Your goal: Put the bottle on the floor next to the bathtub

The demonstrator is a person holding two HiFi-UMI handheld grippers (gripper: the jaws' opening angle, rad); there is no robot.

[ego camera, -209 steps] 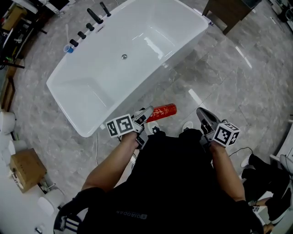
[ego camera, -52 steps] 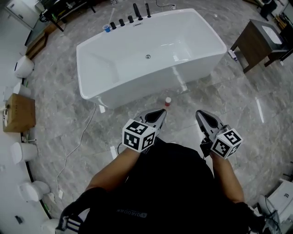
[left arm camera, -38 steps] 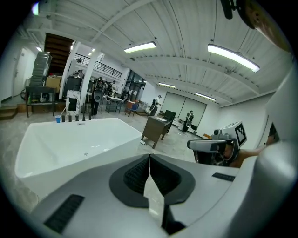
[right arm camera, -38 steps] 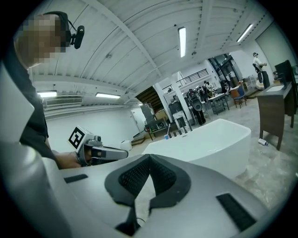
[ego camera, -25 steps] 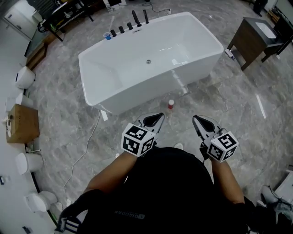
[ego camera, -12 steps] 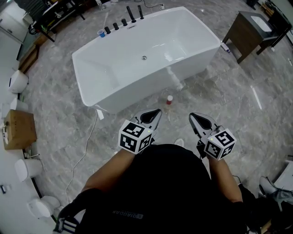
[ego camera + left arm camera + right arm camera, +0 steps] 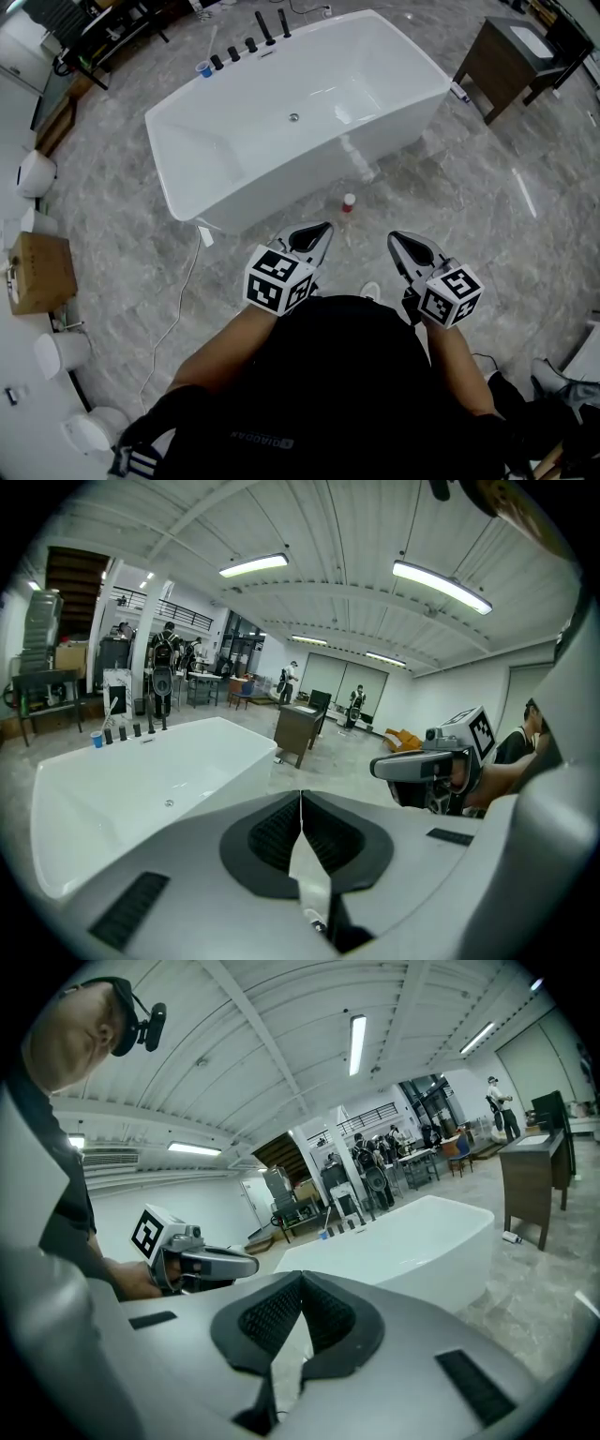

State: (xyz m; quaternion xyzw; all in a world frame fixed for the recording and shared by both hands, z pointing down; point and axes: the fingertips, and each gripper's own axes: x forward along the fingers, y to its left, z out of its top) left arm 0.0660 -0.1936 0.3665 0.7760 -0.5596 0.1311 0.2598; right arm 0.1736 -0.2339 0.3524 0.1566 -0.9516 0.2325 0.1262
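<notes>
A red bottle with a white cap stands upright on the grey floor, close to the near side of the white bathtub. My left gripper is shut and holds nothing; it hovers well above the floor, short of the bottle and a little to its left. My right gripper is shut and empty too, level with the left one and to the right of the bottle. In the left gripper view the left gripper points over the bathtub, and the right gripper view looks past the right gripper at the tub.
A dark wooden cabinet stands at the tub's right end. Black taps and a blue cup sit at the tub's far edge. A cardboard box and white toilets line the left wall. A white cable lies on the floor.
The bottle, which lay on its side by my left gripper at the start, now stands upright by the tub. Over the last second both grippers have kept their place, shut.
</notes>
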